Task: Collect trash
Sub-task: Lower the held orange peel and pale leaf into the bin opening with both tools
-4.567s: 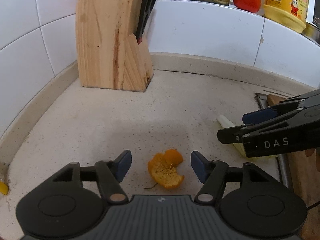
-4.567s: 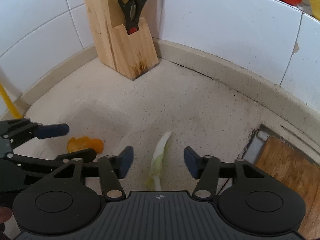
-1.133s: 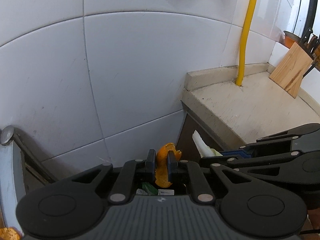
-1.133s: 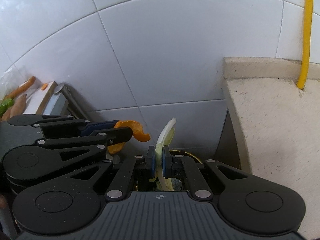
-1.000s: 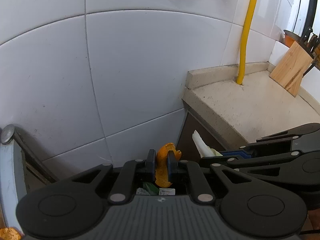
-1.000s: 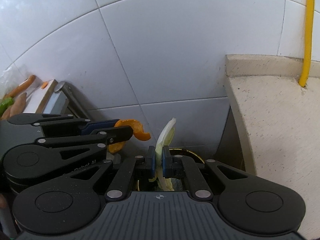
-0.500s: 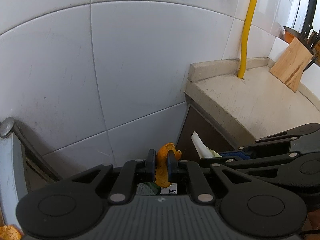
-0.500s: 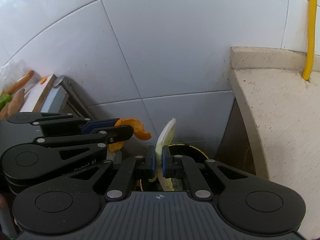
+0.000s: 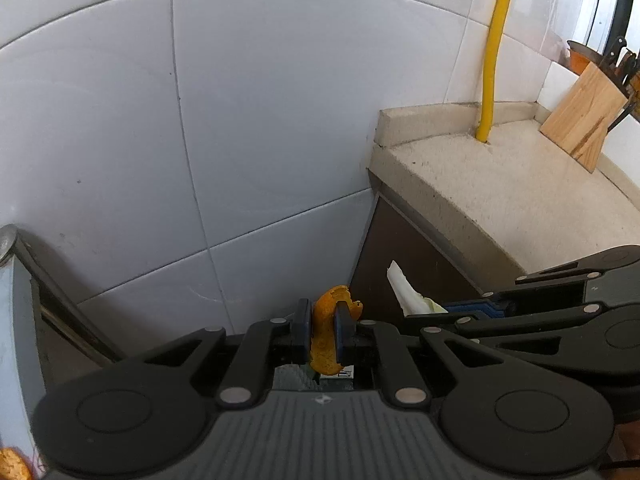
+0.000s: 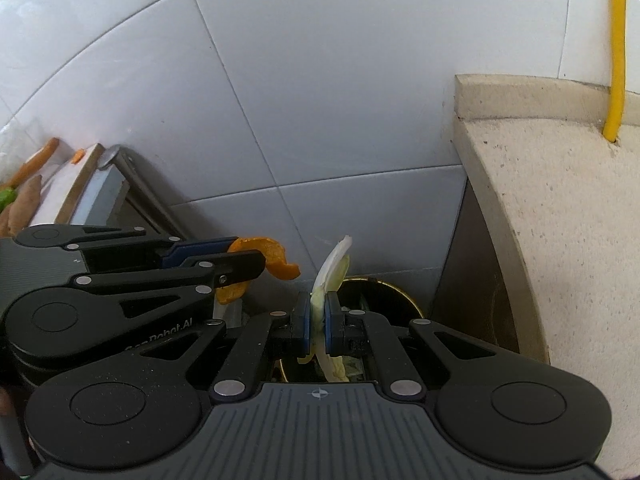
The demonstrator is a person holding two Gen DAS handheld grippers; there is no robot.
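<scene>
Orange peel (image 9: 326,336), pale green-white leaf (image 10: 332,268), black grippers with blue pads (image 9: 303,330), white wall tiles (image 9: 260,100) (grey grout), speckled beige tabletop (image 9: 500,196), yellow pipe (image 9: 494,52), tan wooden knife block (image 9: 582,118).

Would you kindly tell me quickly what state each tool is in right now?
Left tool: closed on the orange peel.
Right tool: closed on the cabbage leaf.

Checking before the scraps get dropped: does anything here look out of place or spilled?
Nothing stands out. The left gripper is shut on the orange peel, the right gripper on the cabbage strip, both above the bin. The counter shows no spill.
</scene>
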